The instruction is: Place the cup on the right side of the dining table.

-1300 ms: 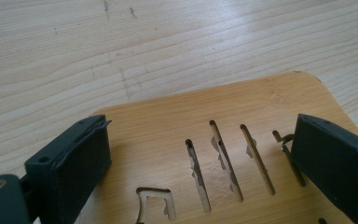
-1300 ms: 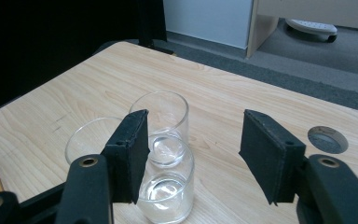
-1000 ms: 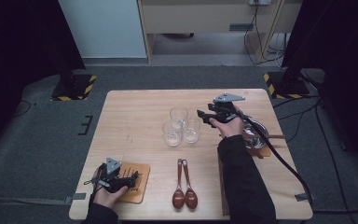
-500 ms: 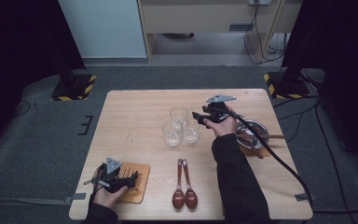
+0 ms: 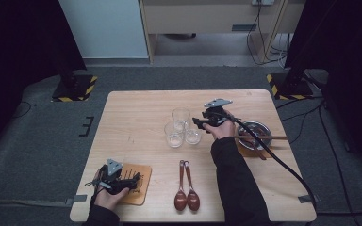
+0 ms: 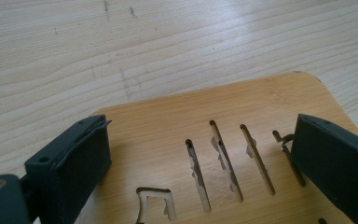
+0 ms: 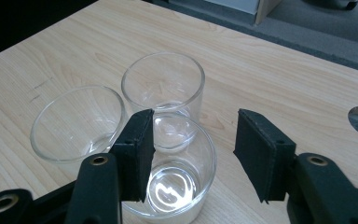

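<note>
On the wooden bench [image 5: 136,113], three clear glasses are standing clustered near the middle: a far glass [image 5: 180,116], a left glass [image 5: 174,134] and a smaller right glass [image 5: 193,135], the three sitting just beside one another. The right hand-held gripper [image 5: 199,123] is hovering at the right glass, its jaws having just been closing. In the right gripper view, one black pad is sitting over the mouth of the right glass [image 7: 177,172] and the other is standing outside its rim, so the near wall is lying between them; the jaws are standing moderately apart and are not pressing on the glass. Behind it, the far glass [image 7: 164,88] and the left glass [image 7: 77,123] are standing upright. At the near left corner, the left hand-held gripper [image 5: 134,180] is resting over a wooden coaster [image 5: 139,186], its jaws standing wide; in the left gripper view the two pads are straddling the slotted coaster [image 6: 177,121] without gripping it. Two dark wooden spoons [image 5: 186,188] are lying side by side near the front edge, bowls toward the person. At the right, a metal bowl [image 5: 259,129] is sitting with chopsticks [image 5: 264,138] lying across it.
</note>
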`<state>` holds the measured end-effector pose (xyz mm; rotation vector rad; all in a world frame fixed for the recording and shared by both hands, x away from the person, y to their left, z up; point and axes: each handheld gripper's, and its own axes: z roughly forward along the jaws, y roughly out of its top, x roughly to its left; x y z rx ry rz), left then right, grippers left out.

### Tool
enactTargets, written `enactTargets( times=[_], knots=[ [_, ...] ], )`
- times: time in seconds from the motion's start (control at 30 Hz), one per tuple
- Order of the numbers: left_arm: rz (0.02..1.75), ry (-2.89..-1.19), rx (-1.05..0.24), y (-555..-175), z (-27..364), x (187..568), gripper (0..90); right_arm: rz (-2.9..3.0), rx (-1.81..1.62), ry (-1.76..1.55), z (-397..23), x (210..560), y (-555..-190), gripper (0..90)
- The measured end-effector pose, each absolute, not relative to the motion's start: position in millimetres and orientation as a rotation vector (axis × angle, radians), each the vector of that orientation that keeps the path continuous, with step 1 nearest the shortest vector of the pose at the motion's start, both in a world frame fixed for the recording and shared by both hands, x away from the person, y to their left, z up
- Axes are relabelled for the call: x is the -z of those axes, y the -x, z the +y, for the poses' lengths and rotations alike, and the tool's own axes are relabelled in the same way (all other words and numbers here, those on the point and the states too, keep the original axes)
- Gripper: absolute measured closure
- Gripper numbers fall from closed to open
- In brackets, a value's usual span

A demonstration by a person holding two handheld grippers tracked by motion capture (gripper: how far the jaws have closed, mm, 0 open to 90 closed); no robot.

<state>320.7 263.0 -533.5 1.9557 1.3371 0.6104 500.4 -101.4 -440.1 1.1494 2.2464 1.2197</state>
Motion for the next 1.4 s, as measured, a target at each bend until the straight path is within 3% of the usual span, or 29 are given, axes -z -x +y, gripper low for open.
enactTargets(
  times=[0.57, 1.4],
  knots=[
    [1.337, -1.956, -0.609, -320.7, 263.1, 533.5, 3.7, 2.315, -1.142, -1.221, -99.4, 460.1, -511.2, 54.7],
    [1.335, -1.955, -0.607, -320.7, 263.3, 533.5, 3.5, 2.394, -1.073, -1.324, -95.8, 477.2, -524.1, 73.1]
  ],
)
